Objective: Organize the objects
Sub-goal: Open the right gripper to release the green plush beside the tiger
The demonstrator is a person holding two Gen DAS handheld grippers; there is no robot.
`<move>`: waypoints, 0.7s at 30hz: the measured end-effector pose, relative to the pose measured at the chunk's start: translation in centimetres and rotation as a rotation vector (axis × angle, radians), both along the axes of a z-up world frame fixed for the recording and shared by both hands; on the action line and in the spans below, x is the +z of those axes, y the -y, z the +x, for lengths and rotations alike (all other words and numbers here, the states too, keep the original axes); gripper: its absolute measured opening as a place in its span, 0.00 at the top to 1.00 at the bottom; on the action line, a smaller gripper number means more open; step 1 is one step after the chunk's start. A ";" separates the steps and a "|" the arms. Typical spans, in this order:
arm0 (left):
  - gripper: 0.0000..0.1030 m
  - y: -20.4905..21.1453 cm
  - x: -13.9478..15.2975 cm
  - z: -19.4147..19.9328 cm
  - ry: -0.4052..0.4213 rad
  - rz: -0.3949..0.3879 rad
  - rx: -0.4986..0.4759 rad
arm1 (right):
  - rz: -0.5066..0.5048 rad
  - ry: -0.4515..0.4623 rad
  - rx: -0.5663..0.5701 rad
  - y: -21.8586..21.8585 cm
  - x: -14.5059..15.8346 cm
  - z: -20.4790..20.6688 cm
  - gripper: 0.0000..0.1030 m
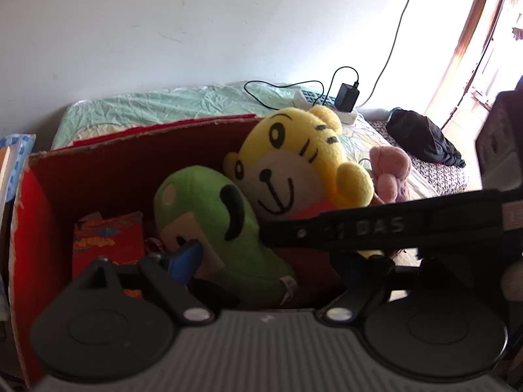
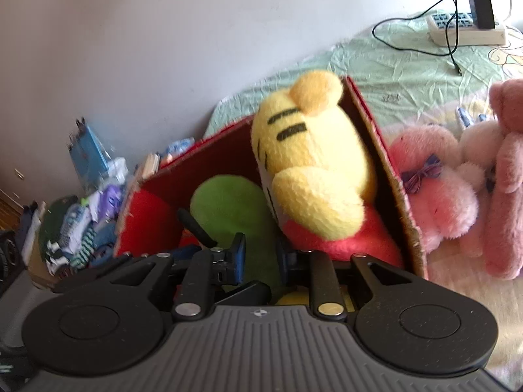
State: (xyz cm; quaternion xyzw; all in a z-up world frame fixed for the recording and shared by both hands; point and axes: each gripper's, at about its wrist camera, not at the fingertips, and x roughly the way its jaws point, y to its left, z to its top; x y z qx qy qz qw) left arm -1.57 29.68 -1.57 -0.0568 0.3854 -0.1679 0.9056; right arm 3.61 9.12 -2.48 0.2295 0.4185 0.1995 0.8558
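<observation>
An open red cardboard box [image 1: 42,202] stands on the bed. In it lie a green plush [image 1: 222,215] and, leaning on the right wall, a yellow tiger plush [image 1: 294,163] in red clothes. My left gripper [image 1: 278,254] is open over the box. Its blue left pad [image 1: 186,254] is at the green plush's face, and its right finger is hidden behind the right gripper's black body [image 1: 376,225]. In the right wrist view my right gripper [image 2: 261,256] hangs at the box's near edge, jaws a narrow gap apart. Only the green plush [image 2: 228,209] shows behind them, beside the tiger [image 2: 313,163].
A red patterned packet [image 1: 108,238] lies in the box's left corner. Pink plush bears [image 2: 434,189] sit outside its right wall. A power strip with charger and cable [image 2: 467,29] lies on the green sheet, a black garment [image 1: 421,137] further right. Folded clothes [image 2: 81,228] pile up at the left.
</observation>
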 end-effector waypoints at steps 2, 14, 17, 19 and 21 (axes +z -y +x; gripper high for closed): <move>0.10 -0.2 0.2 -0.1 -0.003 -0.007 0.007 | 0.010 0.007 -0.008 0.4 0.2 0.0 0.76; 0.09 -0.6 1.5 -0.1 -0.067 0.002 0.082 | -0.023 0.062 -0.029 1.1 0.9 -1.2 0.75; 0.09 -0.3 1.8 -0.5 -0.080 0.028 0.103 | -0.026 0.077 -0.043 1.5 1.1 -1.8 0.75; 0.09 -0.1 2.0 -0.7 -0.085 0.038 0.118 | -0.031 0.084 -0.051 1.7 1.3 -2.2 0.75; 0.09 0.0 2.2 -1.0 -0.085 0.053 0.136 | -0.028 0.089 -0.058 1.9 1.3 -2.7 0.75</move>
